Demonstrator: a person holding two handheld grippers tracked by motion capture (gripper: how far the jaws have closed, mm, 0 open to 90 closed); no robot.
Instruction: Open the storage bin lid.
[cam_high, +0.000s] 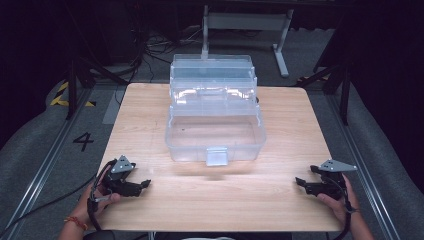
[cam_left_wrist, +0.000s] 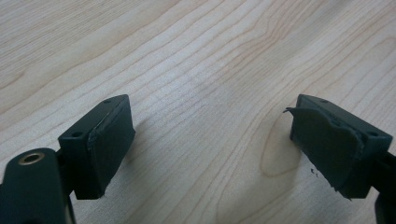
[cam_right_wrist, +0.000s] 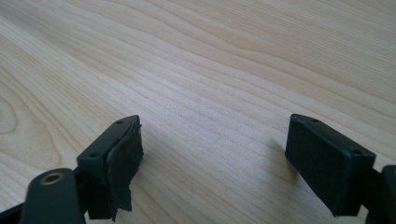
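clear box sits open mid-table, well ahead of and between left gripper and right gripper, both spread wide, empty.

A single black number "4" is showing on the grey floor left of the counter, and nothing else readable is appearing anywhere.
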